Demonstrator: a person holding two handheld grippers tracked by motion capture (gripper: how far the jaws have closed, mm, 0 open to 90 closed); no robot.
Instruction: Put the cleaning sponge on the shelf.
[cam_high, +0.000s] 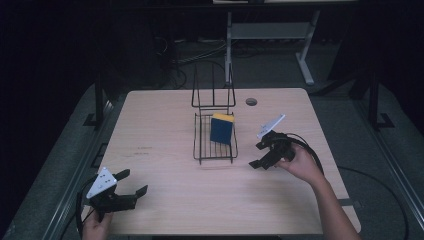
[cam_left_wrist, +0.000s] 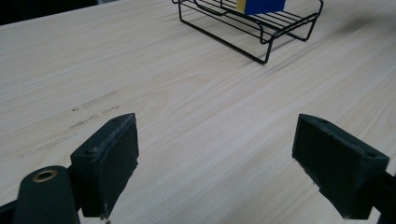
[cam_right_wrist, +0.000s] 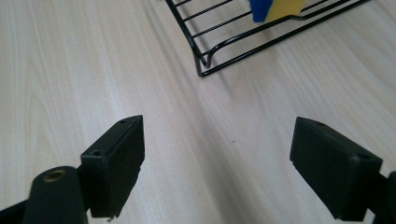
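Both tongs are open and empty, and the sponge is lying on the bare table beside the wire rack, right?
Not quite. The sponge is standing inside the wire rack, leaning against its side, not on the bare table; the high view shows it. The left tongs and right tongs are indeed open and empty.

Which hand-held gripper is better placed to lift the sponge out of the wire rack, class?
Probably the right hand-held gripper: it sits open just beside the black wire rack holding the blue-and-yellow sponge. The left hand-held gripper, also open, waits at the table's near corner.
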